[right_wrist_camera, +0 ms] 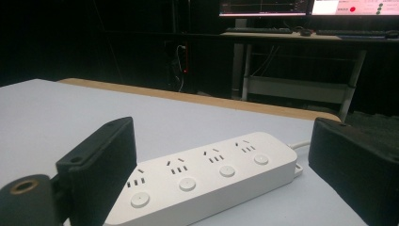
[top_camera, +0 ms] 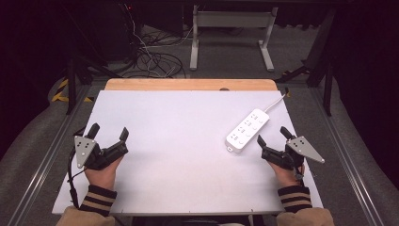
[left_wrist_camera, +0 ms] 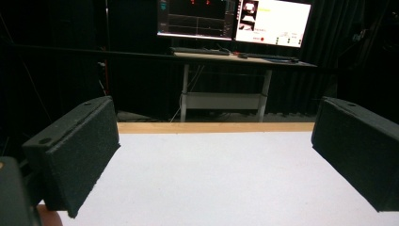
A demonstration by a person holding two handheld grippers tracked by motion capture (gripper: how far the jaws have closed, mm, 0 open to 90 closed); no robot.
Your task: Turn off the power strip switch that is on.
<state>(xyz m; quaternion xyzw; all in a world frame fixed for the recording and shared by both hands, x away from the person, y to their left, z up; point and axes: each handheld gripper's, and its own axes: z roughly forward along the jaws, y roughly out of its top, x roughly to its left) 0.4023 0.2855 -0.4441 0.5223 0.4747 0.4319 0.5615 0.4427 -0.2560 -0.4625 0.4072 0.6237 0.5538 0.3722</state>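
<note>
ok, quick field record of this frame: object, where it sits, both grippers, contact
object: white power strip, four sockets with a button each, lying flat
place: right part of the white table, diagonal, cable trailing off toward the far right edge
left gripper: open, nothing between the jaws, over the left side of the table
right gripper: open, just right of the strip's near end
contact: none visible, strip lies ahead of the right gripper's jaws
background: desk with lit monitors
</note>
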